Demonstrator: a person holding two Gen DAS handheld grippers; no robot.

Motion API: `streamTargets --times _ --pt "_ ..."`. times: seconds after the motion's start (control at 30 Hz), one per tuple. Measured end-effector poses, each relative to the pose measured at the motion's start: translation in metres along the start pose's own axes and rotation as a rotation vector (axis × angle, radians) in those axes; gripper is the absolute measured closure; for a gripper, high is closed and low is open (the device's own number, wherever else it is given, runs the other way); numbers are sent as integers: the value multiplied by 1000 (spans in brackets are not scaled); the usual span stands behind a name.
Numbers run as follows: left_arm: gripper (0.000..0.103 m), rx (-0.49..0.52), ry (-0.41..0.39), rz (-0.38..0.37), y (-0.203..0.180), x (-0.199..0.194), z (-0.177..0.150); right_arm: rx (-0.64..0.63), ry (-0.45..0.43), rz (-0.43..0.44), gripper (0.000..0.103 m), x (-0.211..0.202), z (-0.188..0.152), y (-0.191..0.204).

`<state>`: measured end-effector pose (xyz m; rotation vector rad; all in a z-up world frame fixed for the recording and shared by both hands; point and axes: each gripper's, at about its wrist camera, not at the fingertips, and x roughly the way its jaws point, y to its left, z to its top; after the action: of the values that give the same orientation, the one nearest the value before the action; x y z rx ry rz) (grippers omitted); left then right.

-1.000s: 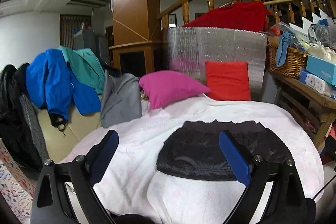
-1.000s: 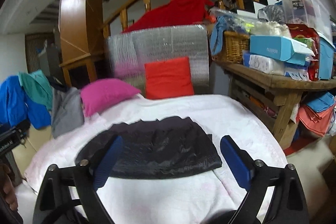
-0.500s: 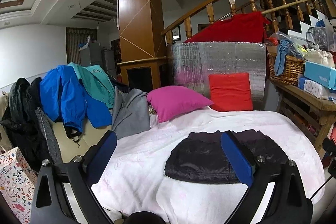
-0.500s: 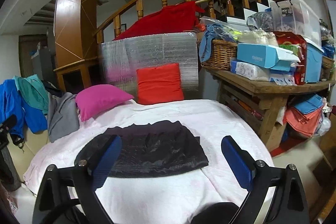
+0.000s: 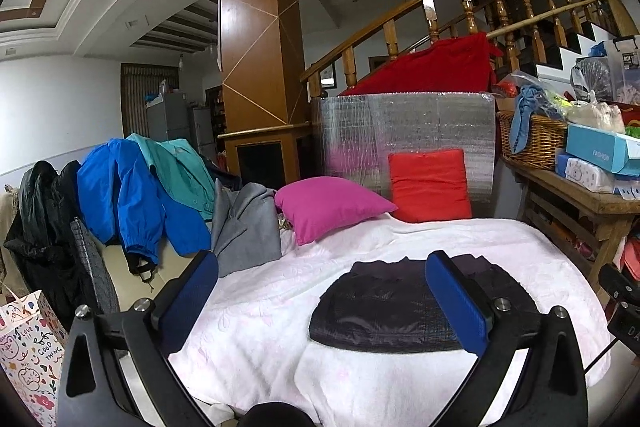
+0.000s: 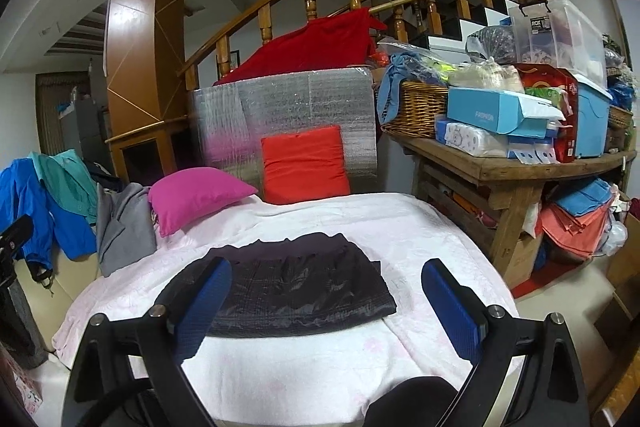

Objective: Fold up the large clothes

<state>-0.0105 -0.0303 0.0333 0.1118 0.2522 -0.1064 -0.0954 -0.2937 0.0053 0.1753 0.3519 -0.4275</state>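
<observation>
A dark quilted garment [image 5: 392, 307] lies folded into a flat packet on the white blanket [image 5: 260, 307] of the bed. My left gripper [image 5: 320, 261] hovers back from it, jaws opening wide with nothing between them; the garment shows past its right finger. In the right wrist view the same folded garment [image 6: 296, 287] rests on the blanket [image 6: 420, 235] ahead of my right gripper [image 6: 327, 265]. That gripper is open and empty, clear of the cloth.
Jackets are draped at the left: a blue one [image 5: 116, 195], a teal one [image 5: 180, 163], a grey one [image 5: 248, 227], a black one [image 5: 40, 219]. A pink cushion [image 5: 324, 203] and a red cushion [image 5: 428, 187] sit behind. A crowded wooden table [image 6: 520, 167] stands right.
Both grippers have drawn back and up from the folded garment, which now looks smaller and farther away. The left jaws have spread slightly wider.
</observation>
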Motion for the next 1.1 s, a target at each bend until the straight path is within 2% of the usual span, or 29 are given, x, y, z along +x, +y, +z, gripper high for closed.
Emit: streamTargets --times 0.37,1.1 --pt "0 -11 -20 -9 4 -9 4 -23 32 -13 6 0 -1 7" --pt "0 9 -21 -42 2 -12 3 -28 26 -22 6 -7 1 9"
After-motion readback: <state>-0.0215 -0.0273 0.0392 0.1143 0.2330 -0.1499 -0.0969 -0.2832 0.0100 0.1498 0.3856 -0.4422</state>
